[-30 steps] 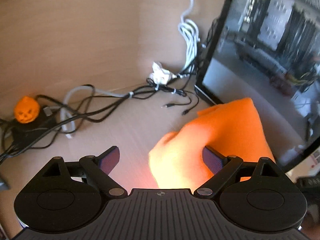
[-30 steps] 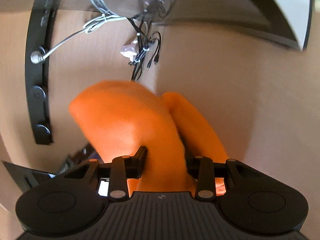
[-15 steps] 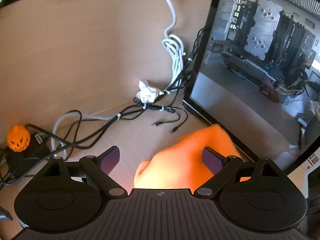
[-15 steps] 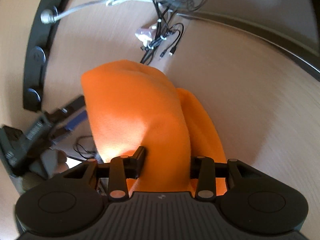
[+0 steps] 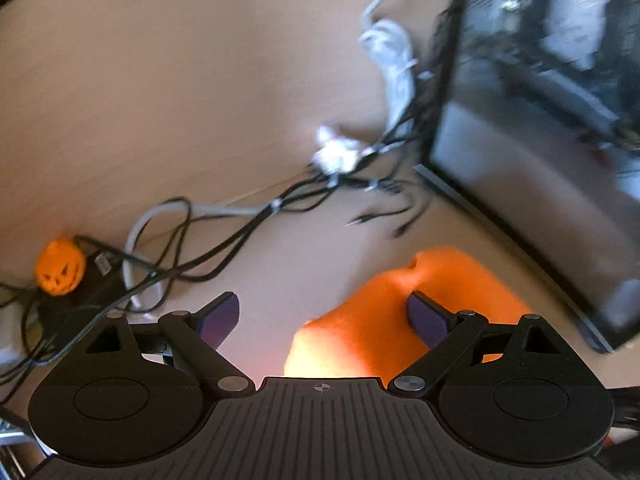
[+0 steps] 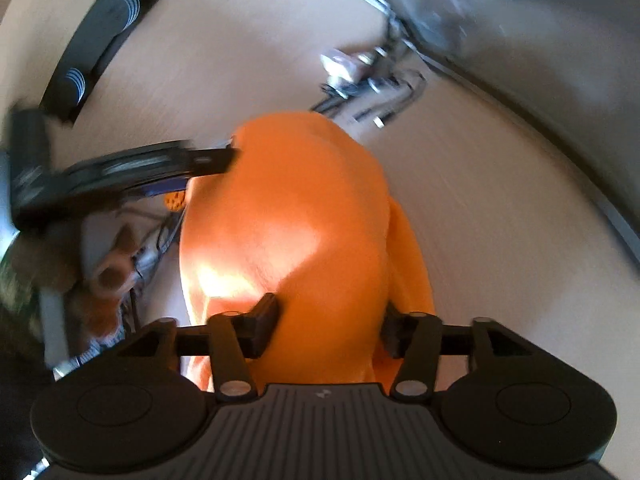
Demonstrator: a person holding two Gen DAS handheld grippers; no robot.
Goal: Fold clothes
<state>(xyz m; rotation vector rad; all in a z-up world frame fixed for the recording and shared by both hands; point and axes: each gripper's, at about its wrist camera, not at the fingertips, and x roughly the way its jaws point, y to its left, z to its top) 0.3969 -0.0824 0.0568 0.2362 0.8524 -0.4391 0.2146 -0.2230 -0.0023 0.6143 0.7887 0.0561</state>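
Orange cloth [image 6: 288, 240] bunched on the desk [image 5: 160, 100], fold half made.
Your right gripper [image 6: 328, 324] has just been opening, cloth between its spread jaws; your left gripper [image 5: 324, 316] gapes empty beside it. Next, probably free the right and flatten the fold.

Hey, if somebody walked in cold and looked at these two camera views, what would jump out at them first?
The bright orange cloth grabs the eye first: it fills the middle of the right wrist view, running back between the jaws of the right gripper, which have just been opening. Next comes the small orange pumpkin figure at the left of the left wrist view, sitting among a tangle of black cables on the wooden desk.
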